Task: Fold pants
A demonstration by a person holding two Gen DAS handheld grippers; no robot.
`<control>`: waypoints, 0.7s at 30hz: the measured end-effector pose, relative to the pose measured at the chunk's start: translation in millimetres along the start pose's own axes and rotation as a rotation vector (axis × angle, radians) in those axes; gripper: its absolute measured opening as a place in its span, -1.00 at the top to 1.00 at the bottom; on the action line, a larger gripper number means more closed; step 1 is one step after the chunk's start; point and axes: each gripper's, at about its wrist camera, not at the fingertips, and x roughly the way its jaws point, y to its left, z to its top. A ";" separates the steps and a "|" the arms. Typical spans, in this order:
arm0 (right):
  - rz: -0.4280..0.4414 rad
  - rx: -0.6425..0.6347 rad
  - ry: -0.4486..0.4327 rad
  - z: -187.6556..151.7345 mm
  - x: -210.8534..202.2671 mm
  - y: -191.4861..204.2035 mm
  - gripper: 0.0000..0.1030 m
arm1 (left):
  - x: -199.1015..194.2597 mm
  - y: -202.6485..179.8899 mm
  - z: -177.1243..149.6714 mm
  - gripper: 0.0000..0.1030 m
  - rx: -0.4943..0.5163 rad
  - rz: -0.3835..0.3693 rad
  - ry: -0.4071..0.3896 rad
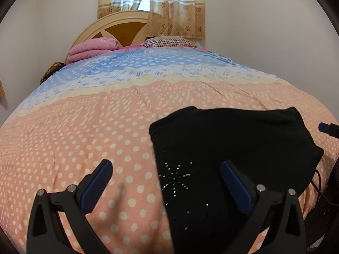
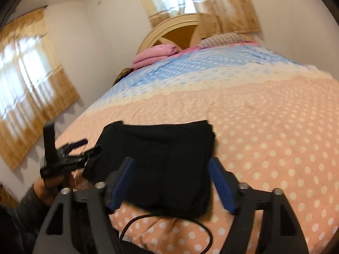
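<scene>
Nearest in the left wrist view, the left gripper [image 1: 166, 167] is spread wide and holds nothing; one blue pad hangs over the dotted bedspread [image 1: 84, 131], the other over the black pants [image 1: 228, 144]. The pants lie as a folded bundle on the peach part of the bed, near its front edge, and a star of small studs shows on the cloth between the pads. The bundle's near end runs out of frame.

The right gripper [image 2: 170, 180] is also parted and empty, its pads either side of the pants [image 2: 165, 148]; this view is motion-blurred, so folds and edges are hard to read. A black cable [image 2: 169, 222] loops below.

Farther back lie a folded pink blanket [image 1: 93, 49] and a striped pillow [image 1: 169, 42], with a curtain [image 1: 175, 10] covering part of the headboard [image 1: 118, 27].
</scene>
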 end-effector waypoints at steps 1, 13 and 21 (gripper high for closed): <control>-0.005 0.011 0.021 -0.6 6.9 -2.4 -0.45 | 3.2 0.0 -0.3 -1.00 -0.001 0.000 0.008; 0.037 0.125 0.096 -5.9 41.3 -33.3 -0.44 | 32.7 18.7 -3.9 -1.00 -0.151 -0.201 0.076; 0.111 0.188 0.121 -4.9 56.6 -36.2 -0.04 | 37.0 12.9 2.2 -0.85 -0.117 -0.267 0.092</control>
